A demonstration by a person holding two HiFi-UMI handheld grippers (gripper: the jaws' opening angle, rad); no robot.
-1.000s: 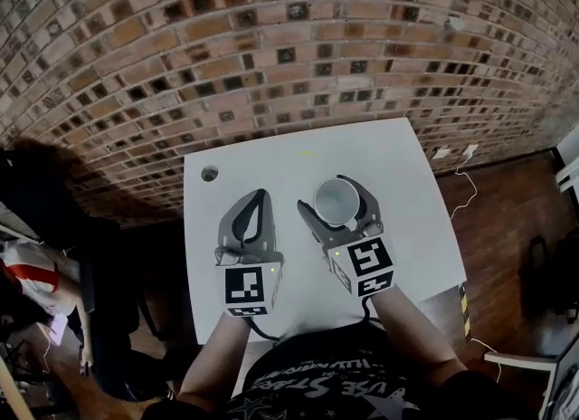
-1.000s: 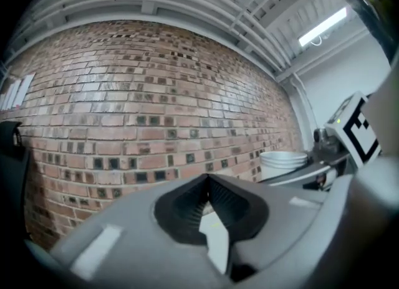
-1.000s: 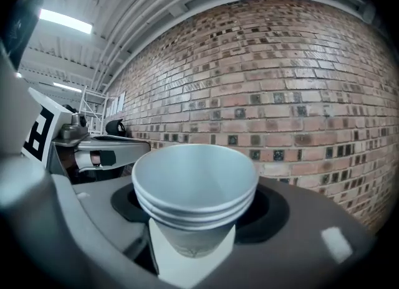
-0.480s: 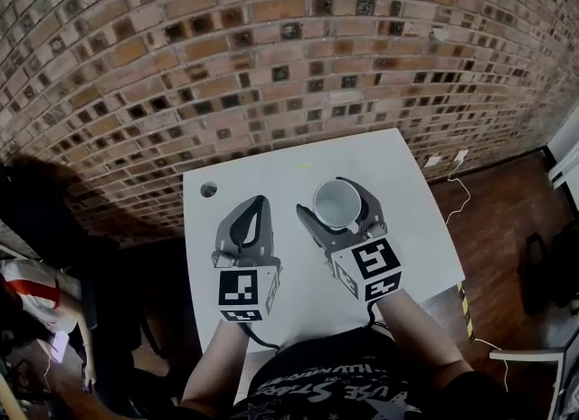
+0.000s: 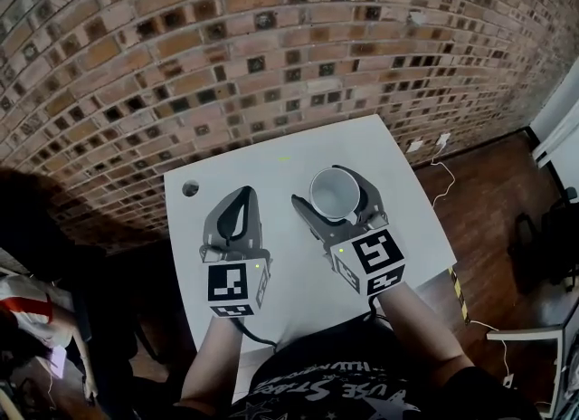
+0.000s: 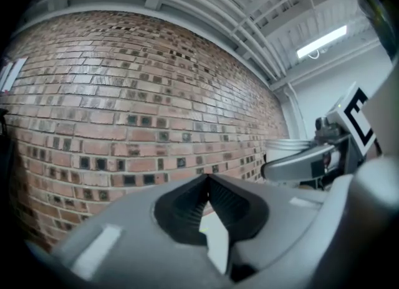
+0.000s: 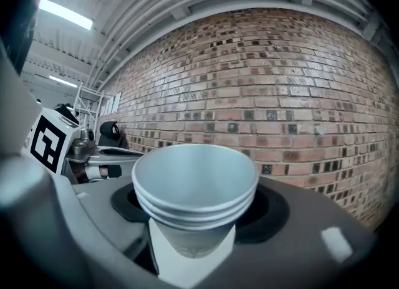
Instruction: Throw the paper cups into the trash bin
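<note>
Your right gripper (image 5: 330, 188) is clamped around a nested stack of paper cups (image 7: 195, 185), upright over the white table's (image 5: 271, 167) right half, while your left gripper (image 6: 207, 180) hangs over its left half, jaws pressed together on nothing, and with no trash bin in view, the carry and drop are all yet to do.

The paper cups (image 5: 336, 192) stand between the right tongs (image 5: 332, 194), beside the left tongs (image 5: 239, 195), over the table (image 5: 271, 167).
</note>
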